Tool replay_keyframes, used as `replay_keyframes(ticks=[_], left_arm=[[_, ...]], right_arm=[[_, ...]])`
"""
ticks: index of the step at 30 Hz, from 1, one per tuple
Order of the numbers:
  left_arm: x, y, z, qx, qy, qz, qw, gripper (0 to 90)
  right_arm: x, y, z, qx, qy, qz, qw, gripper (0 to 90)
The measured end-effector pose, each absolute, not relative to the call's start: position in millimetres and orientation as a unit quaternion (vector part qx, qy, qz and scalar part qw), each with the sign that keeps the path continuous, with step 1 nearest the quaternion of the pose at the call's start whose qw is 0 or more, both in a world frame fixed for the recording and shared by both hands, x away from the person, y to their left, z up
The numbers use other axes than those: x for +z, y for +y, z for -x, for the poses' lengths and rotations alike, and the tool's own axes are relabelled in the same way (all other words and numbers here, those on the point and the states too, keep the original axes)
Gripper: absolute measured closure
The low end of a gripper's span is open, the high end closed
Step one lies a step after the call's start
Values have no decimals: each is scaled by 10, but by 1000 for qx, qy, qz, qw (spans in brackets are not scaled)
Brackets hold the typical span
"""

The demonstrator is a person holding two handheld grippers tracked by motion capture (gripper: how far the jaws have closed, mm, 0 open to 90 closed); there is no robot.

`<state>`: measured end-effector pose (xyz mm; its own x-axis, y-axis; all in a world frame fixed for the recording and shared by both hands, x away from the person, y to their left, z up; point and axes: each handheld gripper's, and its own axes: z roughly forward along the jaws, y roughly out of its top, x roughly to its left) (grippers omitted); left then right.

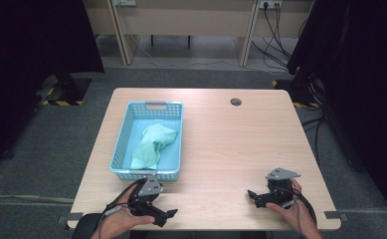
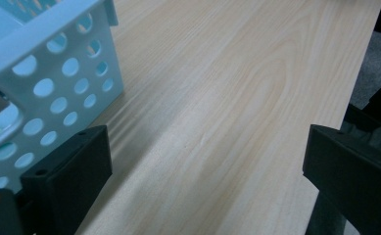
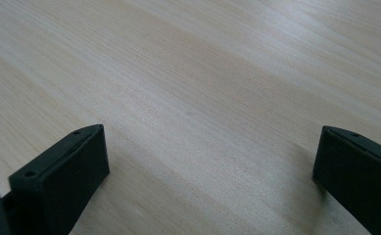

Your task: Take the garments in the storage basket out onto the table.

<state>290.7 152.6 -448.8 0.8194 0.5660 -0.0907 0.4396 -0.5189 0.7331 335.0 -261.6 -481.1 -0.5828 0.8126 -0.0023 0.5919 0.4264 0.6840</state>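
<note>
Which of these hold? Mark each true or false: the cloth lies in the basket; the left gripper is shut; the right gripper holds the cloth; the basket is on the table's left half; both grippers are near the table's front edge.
1. The cloth lies in the basket. True.
2. The left gripper is shut. False: its jaws stand wide apart with bare table between them.
3. The right gripper holds the cloth. False: its jaws are open over bare wood, with nothing between them.
4. The basket is on the table's left half. True.
5. Both grippers are near the table's front edge. True.
</note>
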Motion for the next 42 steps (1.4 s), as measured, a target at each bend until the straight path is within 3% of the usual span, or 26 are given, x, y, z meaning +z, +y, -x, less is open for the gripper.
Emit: replay_keyframes(ticks=[42], left_arm=[[-4067, 1563, -2926, 100, 288, -849, 431, 35]], right_arm=[[-4812, -2614, -3354, 327, 827, -424, 169, 3]])
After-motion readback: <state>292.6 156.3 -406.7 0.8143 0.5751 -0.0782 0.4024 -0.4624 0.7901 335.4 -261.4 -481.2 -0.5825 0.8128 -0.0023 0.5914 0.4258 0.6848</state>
